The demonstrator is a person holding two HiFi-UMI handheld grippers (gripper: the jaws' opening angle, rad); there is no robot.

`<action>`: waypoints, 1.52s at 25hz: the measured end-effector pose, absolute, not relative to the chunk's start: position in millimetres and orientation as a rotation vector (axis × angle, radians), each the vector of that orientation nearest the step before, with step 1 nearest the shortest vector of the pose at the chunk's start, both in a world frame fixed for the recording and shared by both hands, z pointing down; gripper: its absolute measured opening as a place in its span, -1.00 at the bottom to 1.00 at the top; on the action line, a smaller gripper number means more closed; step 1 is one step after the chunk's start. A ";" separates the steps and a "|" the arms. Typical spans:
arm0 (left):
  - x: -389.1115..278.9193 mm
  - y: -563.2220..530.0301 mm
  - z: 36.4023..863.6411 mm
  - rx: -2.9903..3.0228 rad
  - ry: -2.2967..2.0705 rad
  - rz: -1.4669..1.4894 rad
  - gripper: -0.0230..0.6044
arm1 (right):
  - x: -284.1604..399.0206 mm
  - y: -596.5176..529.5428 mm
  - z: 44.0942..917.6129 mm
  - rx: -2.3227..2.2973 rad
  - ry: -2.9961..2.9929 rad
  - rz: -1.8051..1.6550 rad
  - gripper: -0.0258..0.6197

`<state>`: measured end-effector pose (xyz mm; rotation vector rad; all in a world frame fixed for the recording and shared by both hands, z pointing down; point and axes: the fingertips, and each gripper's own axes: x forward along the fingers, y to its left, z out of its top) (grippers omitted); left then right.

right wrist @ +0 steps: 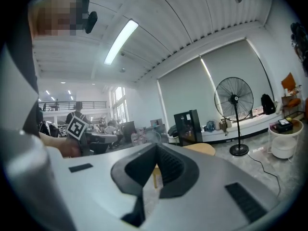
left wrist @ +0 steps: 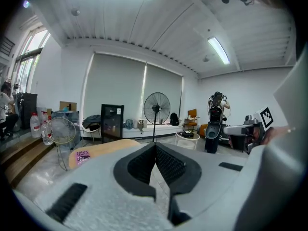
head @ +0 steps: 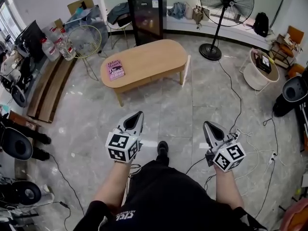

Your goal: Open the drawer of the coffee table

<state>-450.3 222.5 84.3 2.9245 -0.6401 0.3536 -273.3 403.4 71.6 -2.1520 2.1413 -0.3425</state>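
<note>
The oval light-wood coffee table [head: 144, 61] stands on the floor well ahead of me, with a pink book [head: 116, 69] on its left end; its drawer front [head: 166, 73] faces me, closed. My left gripper [head: 140, 113] is held at waist height, pointing toward the table, jaws shut and empty. My right gripper [head: 206, 123] hangs beside it, also shut on nothing. In the left gripper view the table [left wrist: 103, 148] and book [left wrist: 83, 155] show past the shut left gripper [left wrist: 155, 146]. The right gripper view shows the table [right wrist: 199, 149] beyond the shut right gripper [right wrist: 156, 147].
A black mini fridge [head: 147, 15] and a standing fan [head: 226, 4] stand behind the table. A small wire fan [head: 86, 41], water bottles [head: 57, 44] and wooden steps [head: 48, 88] are at the left. A round white side table [head: 260, 71] and floor cables [head: 240, 129] lie to the right.
</note>
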 end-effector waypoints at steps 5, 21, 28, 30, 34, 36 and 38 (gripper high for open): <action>-400.4 173.3 91.2 2.892 -0.595 0.354 -0.90 | -229.2 353.1 69.9 -2.191 2.125 -0.379 -0.91; -293.4 47.1 93.2 2.856 -0.523 0.311 -0.90 | -148.6 220.4 87.9 -2.198 2.155 -0.460 -0.91; -269.2 17.7 101.0 2.806 -0.561 0.343 -0.90 | -119.1 173.0 94.3 -2.113 2.216 -0.478 -0.91; -256.8 8.4 104.6 2.803 -0.585 0.369 -0.90 | -100.9 158.8 94.2 -2.090 2.221 -0.480 -0.91; -222.0 -11.0 109.1 2.779 -0.638 0.382 -0.90 | -57.6 131.3 90.2 -2.057 2.264 -0.452 -0.91; -198.2 -19.3 108.6 2.767 -0.654 0.384 -0.90 | -31.2 120.4 91.0 -2.052 2.283 -0.453 -0.91; -171.3 -25.2 107.6 2.771 -0.664 0.398 -0.90 | -2.6 112.6 93.2 -2.047 2.290 -0.465 -0.91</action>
